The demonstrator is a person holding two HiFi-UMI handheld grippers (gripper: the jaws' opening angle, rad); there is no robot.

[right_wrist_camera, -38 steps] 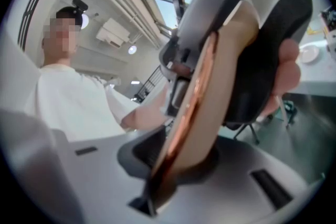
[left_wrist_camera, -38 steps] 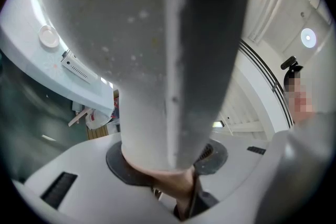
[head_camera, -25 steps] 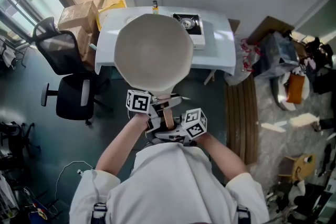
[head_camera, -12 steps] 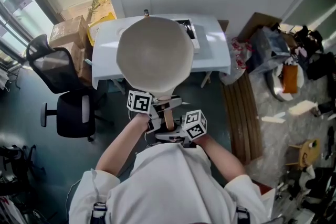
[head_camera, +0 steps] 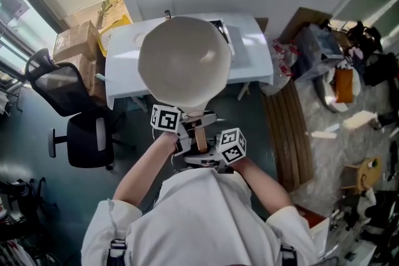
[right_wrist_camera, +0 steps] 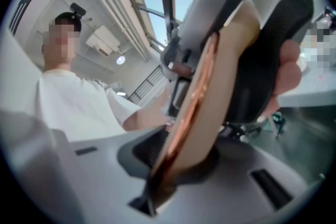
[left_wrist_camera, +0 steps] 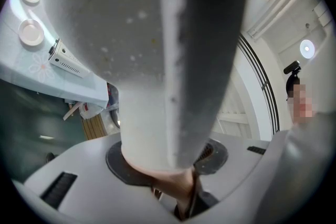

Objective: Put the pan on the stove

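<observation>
Pan (head_camera: 184, 59) fills the middle of the head view, a pale round pan held up in the air, its bowl covering much of the white desk (head_camera: 255, 59) in the upper centre of the frame. Its wooden handle (head_camera: 200, 137) runs down toward the person's white shirt (head_camera: 199, 221). The portable stove (head_camera: 223, 34) sits on the desk at the pan's upper right rim and is partly hidden by it, so the pan is raised in front of it and does not rest on it. The left tool (head_camera: 189, 129) is clamped on the handle just below the bowl. In the left gripper view its jaws (left_wrist_camera: 168, 165) press on the handle's root, with the pan's speckled body rising up the frame. The right tool (head_camera: 204, 156) grips the handle lower down. The right gripper view shows its jaws (right_wrist_camera: 178, 160) closed on the tan wood, which has a copper-coloured edge. The only print that can be made out is the black-and-white square markers on each marker cube (head_camera: 165, 119). A small bottle (head_camera: 167, 14) stands at the desk's far edge, its label too small to read. At the left of the frame are an office chair (head_camera: 81, 128) and cardboard boxes (head_camera: 75, 47). At the right, a slatted wooden panel (head_camera: 287, 134) lies on the floor. In the upper left of the left gripper view, two round white dishes (left_wrist_camera: 31, 31) sit on the desk.
</observation>
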